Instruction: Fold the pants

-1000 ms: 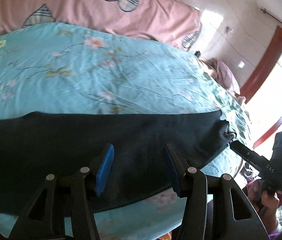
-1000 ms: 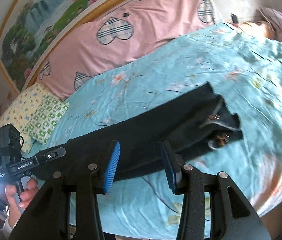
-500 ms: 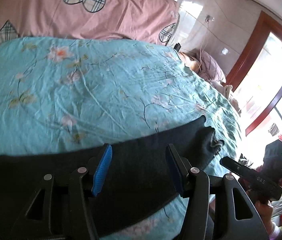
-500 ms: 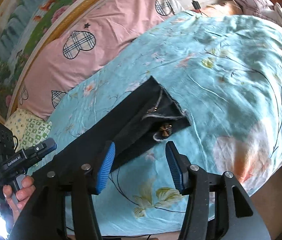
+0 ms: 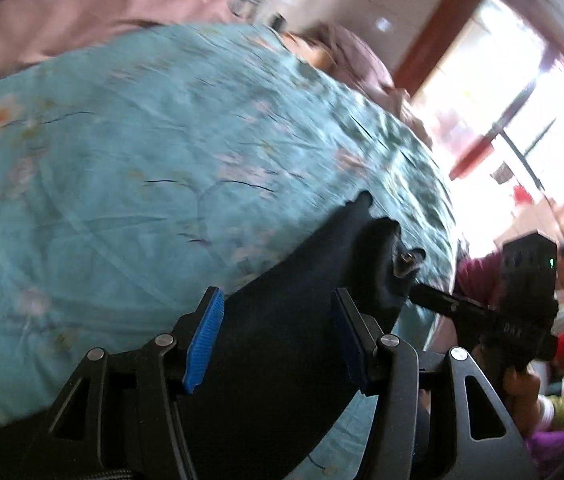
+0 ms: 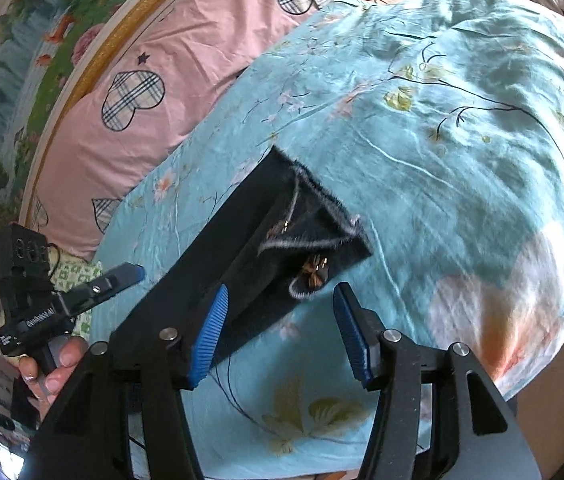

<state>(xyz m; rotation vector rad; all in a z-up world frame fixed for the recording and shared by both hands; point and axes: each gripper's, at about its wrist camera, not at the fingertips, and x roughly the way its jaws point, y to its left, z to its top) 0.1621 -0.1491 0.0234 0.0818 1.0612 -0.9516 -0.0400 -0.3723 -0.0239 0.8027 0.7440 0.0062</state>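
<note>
One bed point(image 6: 462, 128) under a teal floral cover carries one pair of black pants point(image 6: 242, 264), laid flat from seven toward one o'clock. Only the right wrist view shows the framed painting point(image 6: 34, 40) at ten o'clock; only the left shows a bright window point(image 5: 522, 92) at two. Two tongs: the left tongs point(image 5: 278, 340) gape empty over the pants; the right tongs point(image 6: 282, 332), just opening wider, hold nothing.

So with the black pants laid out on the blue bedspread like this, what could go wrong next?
1. The waist end of the long black pants lies near the edge of the light blue floral bedspread; a tug might drag it off.
2. Both grippers' jaws stand open and grip nothing, so closing now could pinch bedspread along with cloth.
</note>
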